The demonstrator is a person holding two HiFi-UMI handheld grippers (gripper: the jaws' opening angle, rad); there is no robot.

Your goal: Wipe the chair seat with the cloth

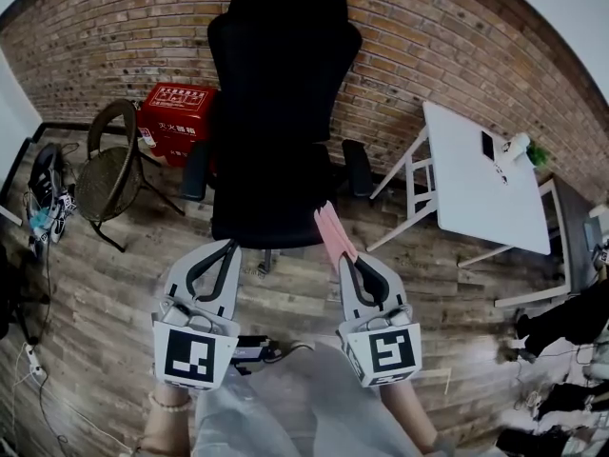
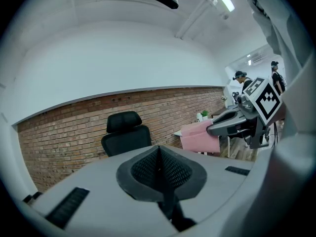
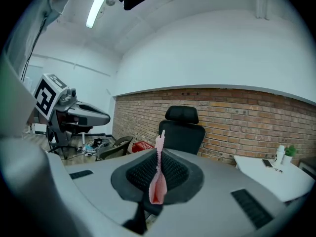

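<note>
Judging from the head view, wiping has not begun; the black mesh high-backed office chair [image 1: 276, 93] stands on the wood floor before the brick wall, and its dark padded seat [image 1: 266, 219] shows no contact with the thin pink cloth [image 1: 333, 234]; the cloth sticks up out of the right gripper [image 1: 354, 267], near the seat's front right corner, while the left gripper [image 1: 219, 257] hangs beside it at the seat's front left; all of the wiping seems left to do.

Left gripper view: the jaws of the left gripper [image 2: 159, 157] are pressed together with nothing between them; the chair [image 2: 126, 131] stands ahead, apart from them; the cloth [image 2: 200, 137] shows at the right.

Right gripper view: the right gripper [image 3: 159, 164] is clenched on the cloth [image 3: 158, 184], which is pinched edge-on between the jaws and pokes up past them; the chair [image 3: 186, 128] lies beyond, not yet reached.
</note>
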